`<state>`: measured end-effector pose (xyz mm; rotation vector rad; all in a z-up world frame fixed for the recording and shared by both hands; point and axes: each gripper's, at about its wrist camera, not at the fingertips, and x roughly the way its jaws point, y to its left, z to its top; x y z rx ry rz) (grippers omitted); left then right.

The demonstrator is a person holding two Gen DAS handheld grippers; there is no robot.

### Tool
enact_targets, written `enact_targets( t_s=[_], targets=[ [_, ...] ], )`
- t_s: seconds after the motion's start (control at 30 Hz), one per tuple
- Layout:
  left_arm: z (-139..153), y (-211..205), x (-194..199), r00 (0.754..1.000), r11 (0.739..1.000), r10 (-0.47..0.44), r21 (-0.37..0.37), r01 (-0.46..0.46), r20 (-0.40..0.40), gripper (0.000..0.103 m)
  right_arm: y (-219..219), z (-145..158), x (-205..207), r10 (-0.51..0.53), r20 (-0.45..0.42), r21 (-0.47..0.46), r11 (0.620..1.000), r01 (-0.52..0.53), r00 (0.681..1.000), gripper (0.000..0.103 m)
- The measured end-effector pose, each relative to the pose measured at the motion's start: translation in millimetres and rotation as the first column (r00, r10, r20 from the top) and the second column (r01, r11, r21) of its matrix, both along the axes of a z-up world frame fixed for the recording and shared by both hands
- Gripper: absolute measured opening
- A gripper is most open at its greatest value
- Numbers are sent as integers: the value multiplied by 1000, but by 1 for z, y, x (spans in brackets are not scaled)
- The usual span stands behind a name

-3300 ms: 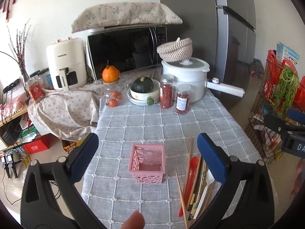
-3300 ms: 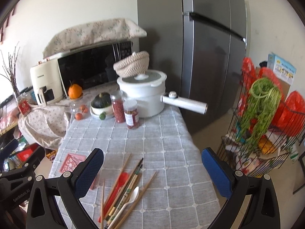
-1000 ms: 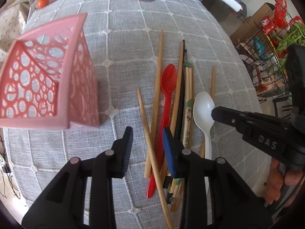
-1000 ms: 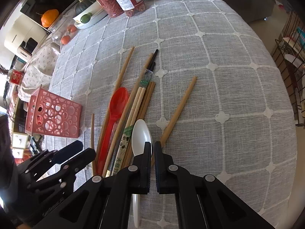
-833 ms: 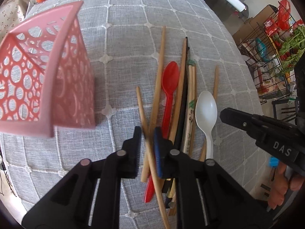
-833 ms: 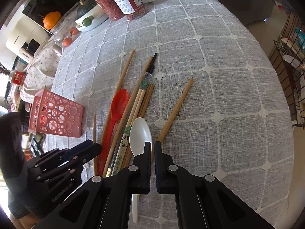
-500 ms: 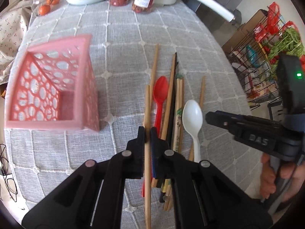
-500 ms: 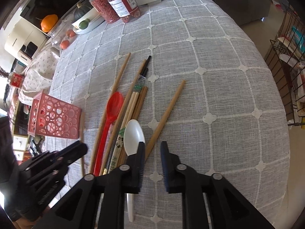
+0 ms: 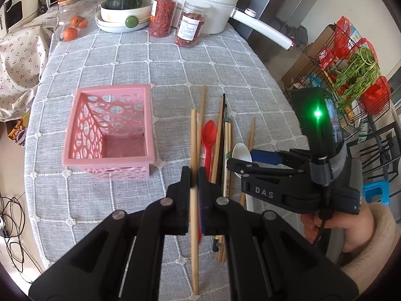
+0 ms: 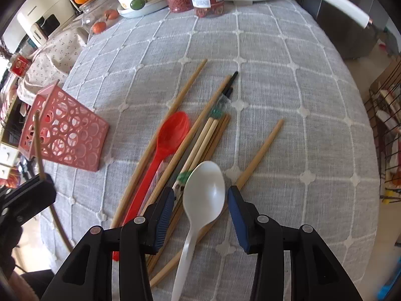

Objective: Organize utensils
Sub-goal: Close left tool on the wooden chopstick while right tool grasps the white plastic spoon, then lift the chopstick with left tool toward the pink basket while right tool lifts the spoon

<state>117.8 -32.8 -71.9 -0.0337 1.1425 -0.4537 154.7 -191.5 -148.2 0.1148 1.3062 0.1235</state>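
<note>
Grey checked tablecloth [image 9: 175, 57] over a kitchen table, jars [image 9: 163, 10] and pot [image 9: 208, 2] far behind the pink basket [image 9: 110, 128]. Basket empty, upright. Beside it, right: loose chopsticks, red spoon [image 10: 170, 138], white spoon [image 10: 203, 193]. Left gripper [image 9: 194, 175] clamped on one wooden chopstick [image 9: 193, 135], lifted just right of the basket (light, stiff, slick; best pinched mid-length). Right gripper [image 10: 200, 208] opening, straddling the white spoon, not pressing it.

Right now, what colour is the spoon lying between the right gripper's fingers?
White; the spoon shows best in the right wrist view, between the opening jaws of the right gripper.
</note>
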Motion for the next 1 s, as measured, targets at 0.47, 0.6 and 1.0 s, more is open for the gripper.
enact_targets(
  t_s=[0.47, 0.6, 1.0],
  targets=[
    [33, 16, -16, 993, 1000, 3, -23, 0, 114, 6, -20, 8, -5, -15, 17, 74, 997, 14, 1000, 4],
    [41, 21, -19, 989, 999, 13, -35, -8, 145, 6, -20, 21, -8, -19, 52, 83, 996, 15, 998, 3],
    [62, 30, -25, 977, 997, 32, -81, -15, 211, 6, -10, 37, -11, 19, 103, 83, 996, -27, 995, 41]
  ],
)
